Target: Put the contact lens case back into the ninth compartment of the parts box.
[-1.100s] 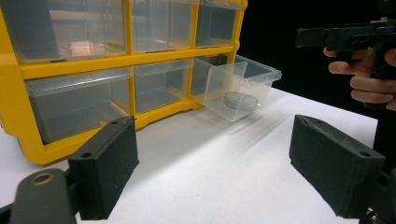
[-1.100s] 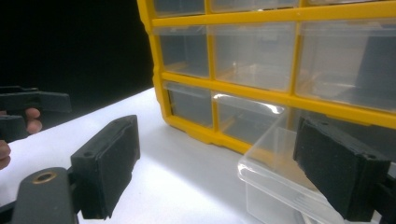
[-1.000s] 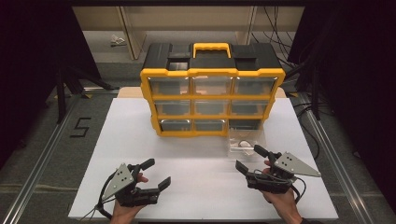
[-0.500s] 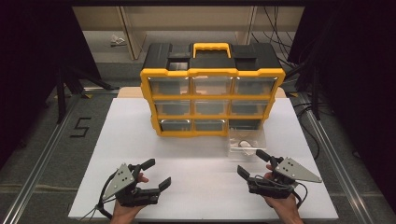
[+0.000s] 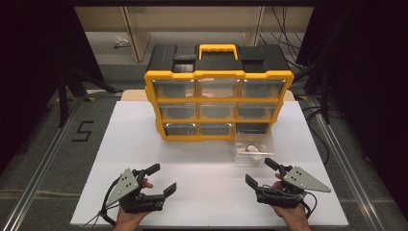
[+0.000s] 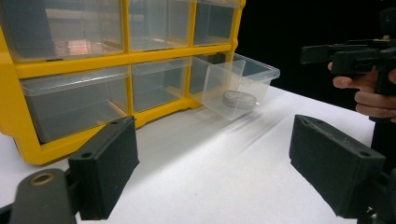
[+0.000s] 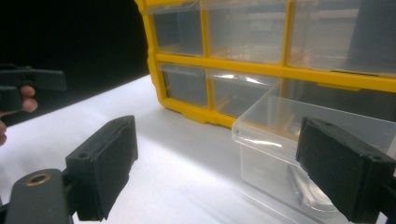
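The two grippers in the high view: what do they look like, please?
Both are black handheld tools with two blocky black jaws. The left gripper and the right gripper each carry a grey three-cornered plate with small dark holes on top, and a thin black cable trails from each. The hands are bare, without gloves.

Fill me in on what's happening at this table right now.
A person holds a two-jaw gripper in each hand above a white table. Both the left gripper and the right gripper are open and hold nothing. In front stands a yellow-framed organizer of clear drawers. Its bottom right drawer is pulled out and rests on the table with a small item inside, nearest the right gripper.
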`<action>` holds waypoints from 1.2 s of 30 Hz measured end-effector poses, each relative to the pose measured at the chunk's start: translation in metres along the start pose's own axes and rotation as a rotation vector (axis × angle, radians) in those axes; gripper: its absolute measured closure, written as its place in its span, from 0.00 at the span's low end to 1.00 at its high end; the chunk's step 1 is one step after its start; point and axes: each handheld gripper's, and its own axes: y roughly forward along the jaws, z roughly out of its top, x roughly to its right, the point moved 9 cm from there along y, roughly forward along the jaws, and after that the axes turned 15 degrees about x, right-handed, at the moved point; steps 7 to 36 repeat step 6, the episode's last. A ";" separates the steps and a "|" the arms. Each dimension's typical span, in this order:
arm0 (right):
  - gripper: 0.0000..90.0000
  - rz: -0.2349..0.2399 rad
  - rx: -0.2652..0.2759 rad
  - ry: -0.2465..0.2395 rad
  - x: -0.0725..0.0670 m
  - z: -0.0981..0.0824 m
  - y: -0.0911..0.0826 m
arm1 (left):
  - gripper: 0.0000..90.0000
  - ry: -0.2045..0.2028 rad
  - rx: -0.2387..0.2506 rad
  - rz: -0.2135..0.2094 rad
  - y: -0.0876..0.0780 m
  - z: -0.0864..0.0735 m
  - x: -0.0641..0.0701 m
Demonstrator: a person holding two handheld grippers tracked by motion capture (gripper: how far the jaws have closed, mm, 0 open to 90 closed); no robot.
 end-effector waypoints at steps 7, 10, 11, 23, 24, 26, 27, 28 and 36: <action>0.15 0.004 0.015 -0.004 -0.002 0.002 -0.001 | 0.17 0.001 0.000 0.000 0.000 0.000 0.000; 0.15 0.004 0.015 -0.004 -0.002 0.002 -0.001 | 0.17 0.001 0.000 0.000 0.000 0.000 0.000; 0.15 0.004 0.015 -0.004 -0.002 0.002 -0.001 | 0.17 0.001 0.000 0.000 0.000 0.000 0.000; 0.15 0.004 0.015 -0.004 -0.002 0.002 -0.001 | 0.17 0.001 0.000 0.000 0.000 0.000 0.000; 0.15 0.004 0.015 -0.004 -0.002 0.002 -0.001 | 0.17 0.001 0.000 0.000 0.000 0.000 0.000; 0.15 0.004 0.015 -0.004 -0.002 0.002 -0.001 | 0.17 0.001 0.000 0.000 0.000 0.000 0.000; 0.15 0.004 0.015 -0.004 -0.002 0.002 -0.001 | 0.17 0.001 0.000 0.000 0.000 0.000 0.000; 0.15 0.004 0.015 -0.004 -0.002 0.002 -0.001 | 0.17 0.001 0.000 0.000 0.000 0.000 0.000; 0.15 0.004 0.015 -0.004 -0.002 0.002 -0.001 | 0.17 0.001 0.000 0.000 0.000 0.000 0.000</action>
